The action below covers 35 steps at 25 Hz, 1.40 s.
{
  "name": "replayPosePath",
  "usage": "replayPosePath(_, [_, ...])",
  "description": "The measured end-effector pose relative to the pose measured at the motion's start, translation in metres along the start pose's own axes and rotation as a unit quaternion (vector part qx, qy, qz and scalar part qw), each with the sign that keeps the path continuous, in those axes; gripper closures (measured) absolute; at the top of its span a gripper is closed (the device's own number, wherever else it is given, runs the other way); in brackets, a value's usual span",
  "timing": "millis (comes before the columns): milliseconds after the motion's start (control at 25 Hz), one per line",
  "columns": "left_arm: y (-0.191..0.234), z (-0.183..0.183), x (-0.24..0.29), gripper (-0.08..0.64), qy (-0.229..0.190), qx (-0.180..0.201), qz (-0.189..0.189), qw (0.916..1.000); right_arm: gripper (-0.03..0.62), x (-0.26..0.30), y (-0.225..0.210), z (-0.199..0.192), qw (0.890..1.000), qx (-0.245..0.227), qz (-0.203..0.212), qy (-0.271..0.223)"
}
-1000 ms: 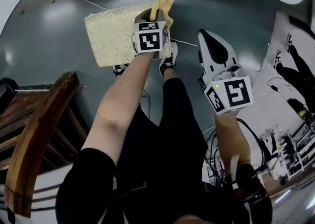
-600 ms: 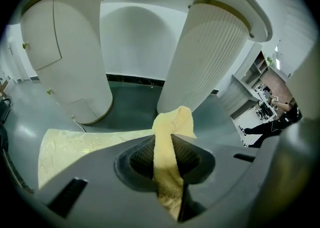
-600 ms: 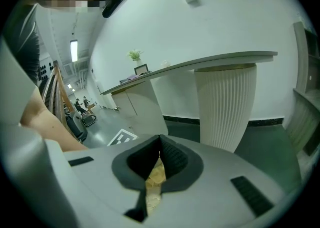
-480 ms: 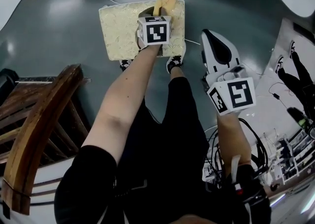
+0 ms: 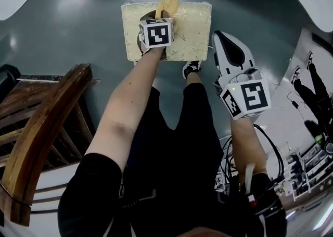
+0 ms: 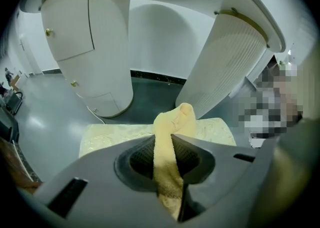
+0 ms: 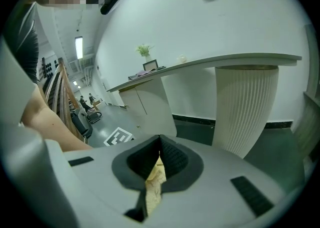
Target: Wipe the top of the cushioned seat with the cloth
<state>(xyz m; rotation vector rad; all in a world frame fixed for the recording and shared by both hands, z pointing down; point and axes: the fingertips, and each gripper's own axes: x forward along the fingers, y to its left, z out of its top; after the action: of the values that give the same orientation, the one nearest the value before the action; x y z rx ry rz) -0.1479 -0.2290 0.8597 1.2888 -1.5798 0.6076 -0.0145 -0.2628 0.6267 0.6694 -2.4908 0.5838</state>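
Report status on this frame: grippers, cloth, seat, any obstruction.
Left gripper shut on cloth, at cushioned seat far edge. Right gripper shut, off the seat's right side. Nothing else on the seat top.

Floor [image 5: 78,38] around the cushioned seat [image 5: 195,27] lies open; wooden chair [image 5: 47,137] stands left.

One cushioned seat [image 5: 193,26] and one yellow cloth [image 5: 167,5] sit at upper centre of the head view. Two grippers are in play, the left gripper [image 6: 172,139] and the right gripper [image 7: 159,144], with two marker cubes [image 5: 156,34], one per gripper. One wooden chair [image 5: 47,137] fills the lower left.
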Motion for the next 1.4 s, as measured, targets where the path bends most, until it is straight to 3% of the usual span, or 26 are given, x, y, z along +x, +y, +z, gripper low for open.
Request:
replayPosePath(400, [0.068, 0.001, -0.017, 0.489, 0.009, -0.015, 0.017, 0.9997, 0.587, 0.026, 0.039, 0.010, 1.000, -0.012, 0.014, 0.009])
replayPosePath(640, [0.130, 0.007, -0.039, 0.489, 0.001, -0.031, 0.057, 0.9979, 0.587, 0.041, 0.065, 0.025, 1.000, -0.018, 0.022, 0.006])
replayPosePath(760, [0.169, -0.003, -0.045, 0.489, 0.016, -0.056, 0.089, 0.9943, 0.586, 0.046, 0.073, 0.026, 0.999, -0.016, 0.028, 0.007])
replayPosePath(840, [0.186, -0.010, -0.044, 0.489, 0.015, -0.075, 0.081, 0.9938, 0.588, 0.047, 0.076, 0.031, 0.999, -0.016, 0.030, 0.005])
replayPosePath(1000, [0.204, -0.011, -0.056, 0.489, 0.003, -0.058, 0.089, 0.9943, 0.587, 0.040, 0.071, 0.031, 1.000, -0.005, 0.029, -0.001])
replayPosePath(1200, [0.173, 0.023, -0.089, 0.489, -0.062, 0.013, 0.073, 0.9953, 0.586, 0.014, 0.046, 0.034, 1.000, 0.013, 0.014, -0.021])
replayPosePath(1400, [0.076, 0.044, -0.099, 0.489, -0.098, 0.028, -0.001, 0.9948, 0.586, -0.018, 0.009, 0.032, 0.999, 0.023, -0.007, -0.035])
